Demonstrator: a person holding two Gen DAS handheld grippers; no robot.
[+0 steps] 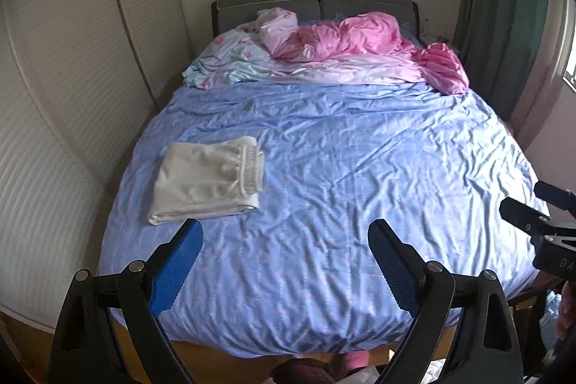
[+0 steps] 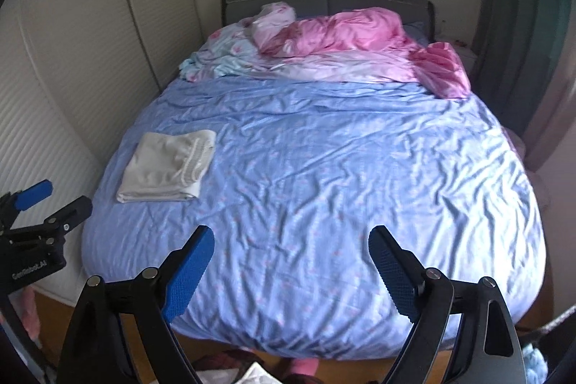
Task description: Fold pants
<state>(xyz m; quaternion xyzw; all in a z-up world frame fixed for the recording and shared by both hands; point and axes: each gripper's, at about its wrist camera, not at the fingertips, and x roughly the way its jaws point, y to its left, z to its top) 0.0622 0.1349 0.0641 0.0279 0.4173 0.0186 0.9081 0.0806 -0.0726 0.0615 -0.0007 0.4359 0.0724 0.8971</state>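
Bed (image 1: 324, 168) was found bearing folded pants (image 1: 207, 180); left claw (image 1: 284, 233) and right claw (image 2: 291, 240) were held spread, empty.

text 1: "GenRobot.AI", white, partly blurred, on black body of left tongs (image 2: 54, 200), left of bed (image 2: 324, 168) | text 2: "DA", cut off at frame edge, on body of right tongs (image 1: 532, 200), right of bed (image 1: 324, 168) | other text: none readable

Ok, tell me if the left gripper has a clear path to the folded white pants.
Probably yes. The left gripper is open and empty, the folded white pants lie alone on the blue bedsheet, and nothing stands between them; it would need to reach forward and down.
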